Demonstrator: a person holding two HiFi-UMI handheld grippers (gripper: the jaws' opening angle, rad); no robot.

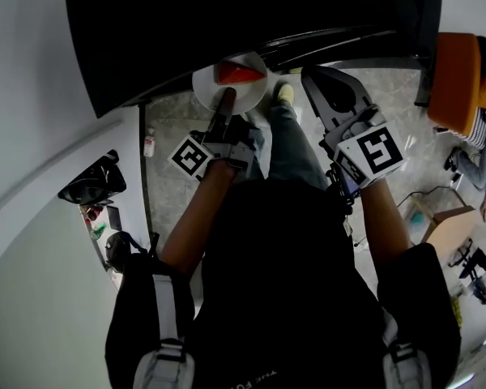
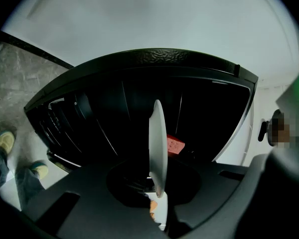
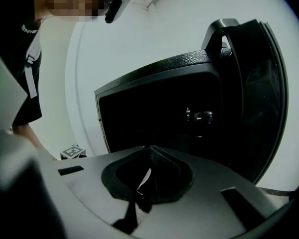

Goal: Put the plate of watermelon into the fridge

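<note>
My left gripper (image 1: 228, 97) is clamped on the near rim of the white plate (image 1: 211, 87). In the left gripper view the rim (image 2: 157, 143) runs edge-on between the closed jaws of that gripper (image 2: 157, 190). The red watermelon slice (image 1: 238, 74) sits on the far half of the plate, away from the jaws, and shows as a red block (image 2: 174, 144) just past the plate's edge. The plate hangs in the air right at the front of the black fridge (image 1: 227, 23), with its far edge reaching the fridge's dark lower lip. Through the left gripper view I look into the fridge's open, dark inside (image 2: 114, 113).

My right gripper (image 1: 324, 87) is off to the side of the plate, apart from it. Its jaws (image 3: 149, 151) are closed on each other with nothing between them. They point at the fridge's black door panel (image 3: 159, 113).

Below is a grey stone-patterned floor (image 1: 174, 128). The person's shoe (image 1: 284, 94) is planted on it beside the plate, and a small bottle (image 1: 149, 143) stands near the white wall (image 1: 32, 71) on the left. That wall curves down the left side of the room. To the right I see an orange chair (image 1: 454, 79), a cardboard box (image 1: 447, 222) on the floor and another person (image 1: 479, 136) at the frame's edge.
</note>
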